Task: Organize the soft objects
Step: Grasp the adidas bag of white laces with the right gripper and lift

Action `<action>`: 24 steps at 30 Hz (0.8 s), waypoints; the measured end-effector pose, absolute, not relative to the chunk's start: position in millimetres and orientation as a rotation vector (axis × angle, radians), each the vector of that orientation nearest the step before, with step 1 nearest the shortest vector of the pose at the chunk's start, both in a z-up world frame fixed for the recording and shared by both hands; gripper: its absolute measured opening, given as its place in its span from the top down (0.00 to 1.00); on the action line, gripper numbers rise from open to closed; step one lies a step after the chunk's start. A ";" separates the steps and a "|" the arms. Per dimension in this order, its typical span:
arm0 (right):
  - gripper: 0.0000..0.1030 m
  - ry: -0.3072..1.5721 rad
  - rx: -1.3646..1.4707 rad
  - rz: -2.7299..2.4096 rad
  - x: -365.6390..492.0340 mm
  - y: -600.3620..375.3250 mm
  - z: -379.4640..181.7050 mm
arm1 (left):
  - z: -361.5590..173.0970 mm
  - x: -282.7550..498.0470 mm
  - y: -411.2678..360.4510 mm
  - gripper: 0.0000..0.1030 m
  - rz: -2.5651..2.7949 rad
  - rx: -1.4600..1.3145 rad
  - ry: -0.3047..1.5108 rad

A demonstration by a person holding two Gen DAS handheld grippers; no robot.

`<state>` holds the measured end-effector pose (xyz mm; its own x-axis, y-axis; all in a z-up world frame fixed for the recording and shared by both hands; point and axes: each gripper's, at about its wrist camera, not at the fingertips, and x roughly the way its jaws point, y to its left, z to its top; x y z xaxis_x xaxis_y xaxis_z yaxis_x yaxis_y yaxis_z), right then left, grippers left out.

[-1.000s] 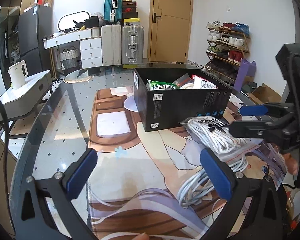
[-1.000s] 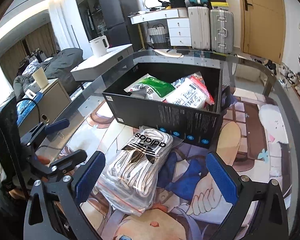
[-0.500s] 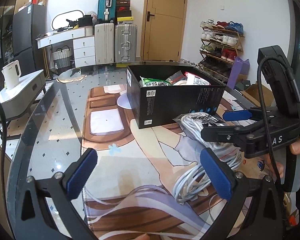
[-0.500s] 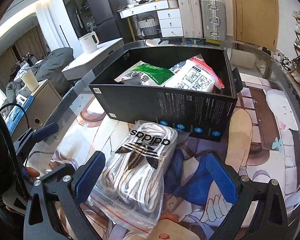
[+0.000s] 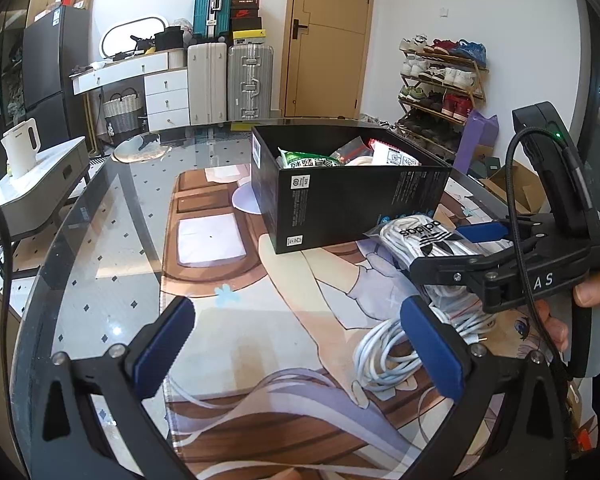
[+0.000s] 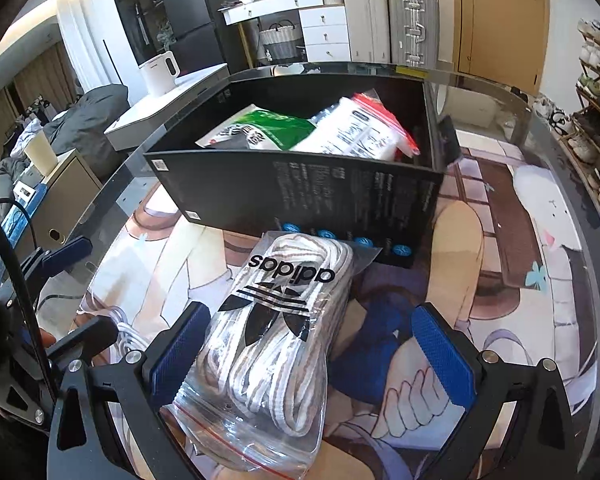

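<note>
A clear zip bag of white laces with a black adidas logo lies on the printed mat in front of a black box. My right gripper is open with the bag between its blue pads, near the left pad; it also shows in the left wrist view over the bag. My left gripper is open and empty above the mat. A loose white cable coil lies beside its right finger. The box holds a green packet and a red-edged white packet.
The glass table's rim curves along the left. A side cabinet with a white kettle stands left of it. Suitcases and a shoe rack stand by the far wall.
My right gripper has moved forward and down over the lace bag, which now sits between its pads. The left gripper has shifted slightly; the box appears closer.
</note>
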<state>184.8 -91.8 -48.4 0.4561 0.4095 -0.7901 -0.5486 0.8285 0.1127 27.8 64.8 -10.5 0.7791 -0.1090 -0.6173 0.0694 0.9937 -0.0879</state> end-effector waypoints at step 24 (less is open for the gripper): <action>0.48 0.883 -0.159 0.684 179.0 -100.8 -44.0 | -12.8 28.7 61.3 0.00 -0.095 -0.045 0.675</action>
<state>179.0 -100.8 -44.0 0.4392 0.4850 -0.7562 -0.6111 0.7783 0.1443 28.7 61.3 -12.8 0.7765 -0.1026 -0.6217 0.0732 0.9947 -0.0727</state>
